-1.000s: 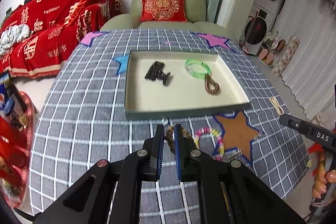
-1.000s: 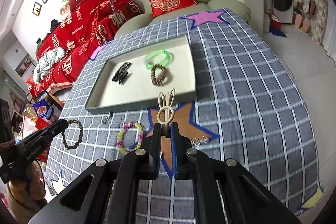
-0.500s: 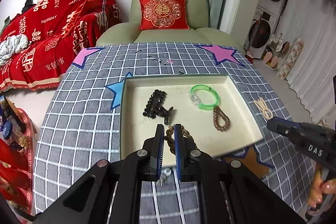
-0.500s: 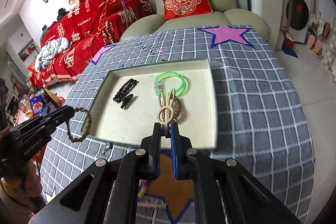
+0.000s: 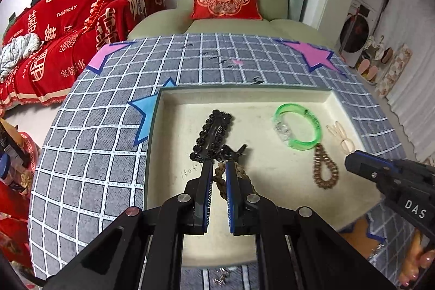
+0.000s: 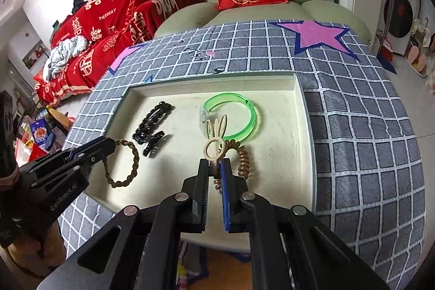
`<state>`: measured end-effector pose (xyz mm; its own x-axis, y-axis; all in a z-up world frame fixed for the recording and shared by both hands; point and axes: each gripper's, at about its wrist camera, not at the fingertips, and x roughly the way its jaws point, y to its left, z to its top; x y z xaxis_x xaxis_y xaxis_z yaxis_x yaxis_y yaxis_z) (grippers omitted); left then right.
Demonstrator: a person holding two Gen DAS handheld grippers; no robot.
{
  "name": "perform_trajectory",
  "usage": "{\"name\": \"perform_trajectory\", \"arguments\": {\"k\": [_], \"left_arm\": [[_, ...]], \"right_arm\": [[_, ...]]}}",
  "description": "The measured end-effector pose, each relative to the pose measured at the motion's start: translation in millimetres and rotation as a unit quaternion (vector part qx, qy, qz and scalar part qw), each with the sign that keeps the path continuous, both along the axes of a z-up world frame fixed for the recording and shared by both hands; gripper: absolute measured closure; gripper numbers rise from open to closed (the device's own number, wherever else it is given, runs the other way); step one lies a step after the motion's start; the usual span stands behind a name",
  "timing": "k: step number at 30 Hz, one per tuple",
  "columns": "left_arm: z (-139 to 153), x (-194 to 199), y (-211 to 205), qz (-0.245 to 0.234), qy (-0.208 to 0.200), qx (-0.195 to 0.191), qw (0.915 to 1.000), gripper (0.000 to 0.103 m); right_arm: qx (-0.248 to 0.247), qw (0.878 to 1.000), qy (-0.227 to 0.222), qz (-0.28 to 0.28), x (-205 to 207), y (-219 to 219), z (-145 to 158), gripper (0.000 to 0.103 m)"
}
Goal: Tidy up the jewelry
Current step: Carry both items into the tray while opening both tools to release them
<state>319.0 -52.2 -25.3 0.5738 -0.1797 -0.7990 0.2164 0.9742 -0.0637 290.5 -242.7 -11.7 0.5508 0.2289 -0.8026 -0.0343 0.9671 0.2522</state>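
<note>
Cream tray [image 6: 304, 127] now lies under both loads: left gripper [image 5: 218, 171] pinching the braided band [image 6: 122, 165], right gripper [image 6: 215, 167] the rabbit clip [image 6: 214, 137], ready to drop.

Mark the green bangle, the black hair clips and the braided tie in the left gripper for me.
green bangle [image 6: 251, 116]: right wrist view, right side of band.
black hair clips [image 6: 152, 121]: right wrist view, long clip's middle.
braided tie [image 6: 133, 162]: right wrist view, loop's right side.
</note>
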Motion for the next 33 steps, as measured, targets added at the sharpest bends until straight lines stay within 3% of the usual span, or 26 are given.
{"name": "perform_trajectory", "arguments": {"k": [15, 29, 32, 33], "left_arm": [[-30.4, 14.1, -12.0, 0.001, 0.014, 0.048, 0.9988, 0.085], [-33.8, 10.7, -20.2, 0.004, 0.008, 0.076, 0.9971, 0.085], [-33.7, 10.5, -20.0, 0.008, 0.009, 0.078, 0.9969, 0.085], [-33.8, 10.3, -19.9, 0.009, 0.010, 0.078, 0.9969, 0.085]], "right_arm": [[0.003, 0.999, 0.031, 0.019, 23.3, 17.5, -35.5, 0.094], [-0.004, 0.999, 0.034, 0.020, 24.9, 21.2, -35.3, 0.093], [0.000, 0.999, 0.035, 0.021, 25.1, 20.7, -35.3, 0.085], [0.002, 0.999, 0.035, 0.020, 24.5, 20.6, -34.7, 0.074]]}}
